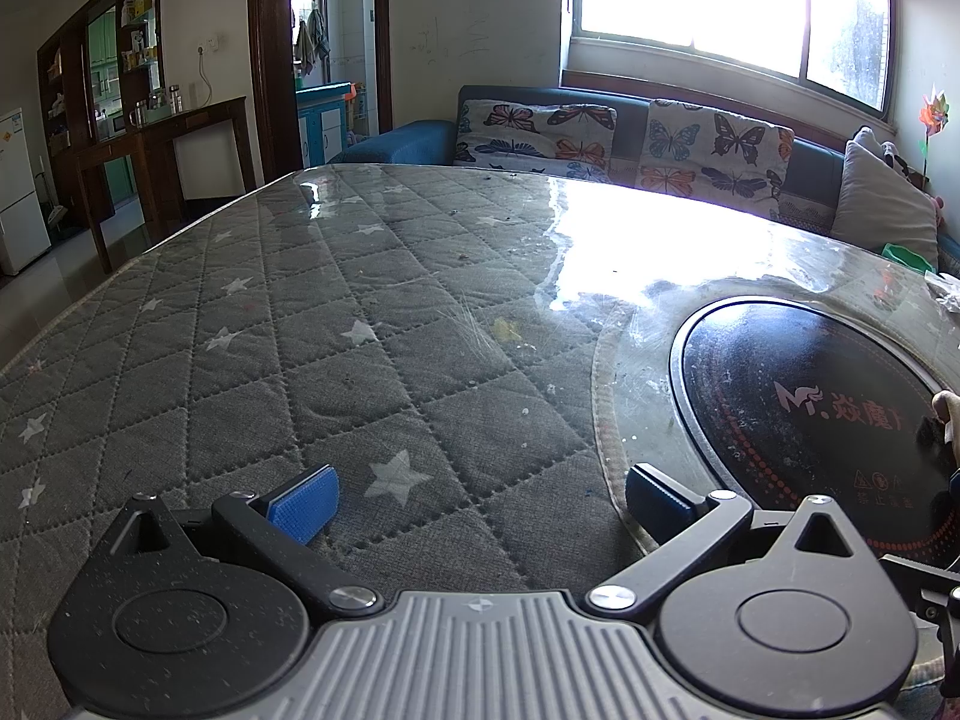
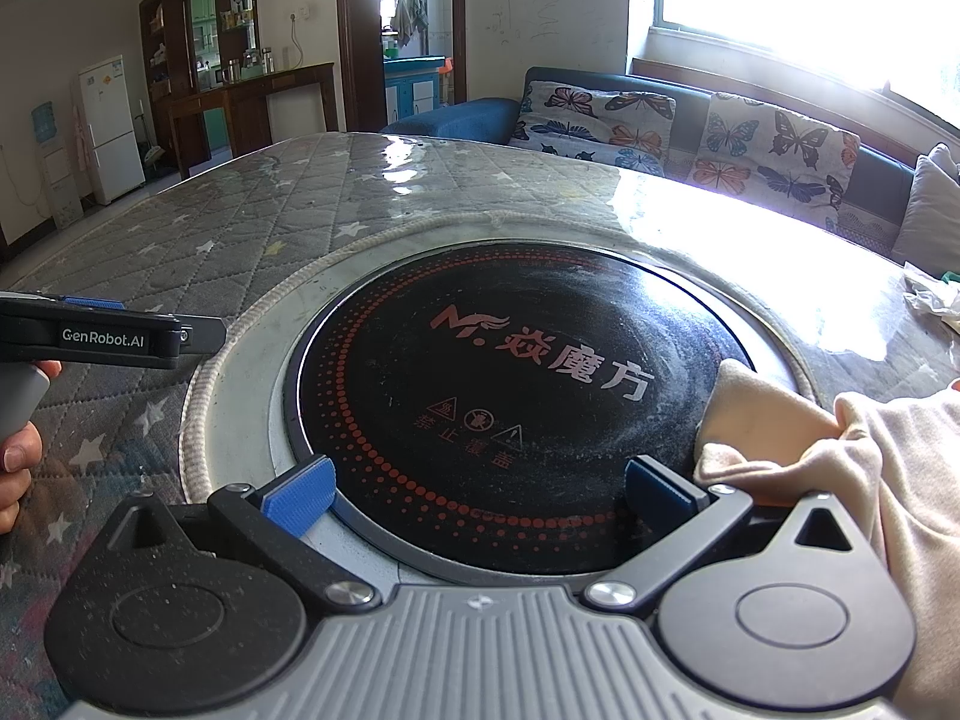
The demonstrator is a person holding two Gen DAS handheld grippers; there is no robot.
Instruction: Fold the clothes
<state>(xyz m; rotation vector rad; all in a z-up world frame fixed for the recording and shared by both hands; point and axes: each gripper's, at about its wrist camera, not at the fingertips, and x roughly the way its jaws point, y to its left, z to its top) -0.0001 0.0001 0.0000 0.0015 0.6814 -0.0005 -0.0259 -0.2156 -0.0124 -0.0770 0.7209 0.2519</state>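
On the table: a grey quilted star-print cover [image 1: 288, 360] lies under a glossy clear sheet, and a round black induction hob [image 2: 528, 408] with red lettering sits sunk into the middle.
Left gripper [image 1: 480, 498]: jaws spread wide, nothing between the blue pads, hovering low over the quilted cover just left of the hob's rim.
Right gripper [image 2: 480, 495]: also wide open and holding nothing, sitting right over the near edge of the hob.
Clothes: a cream garment [image 2: 840, 456] is bunched at the right, draped onto the hob's right edge, just beside the right finger, can't tell if it's touching.
Background: butterfly-print sofa cushions [image 1: 708, 147] under a bright window.
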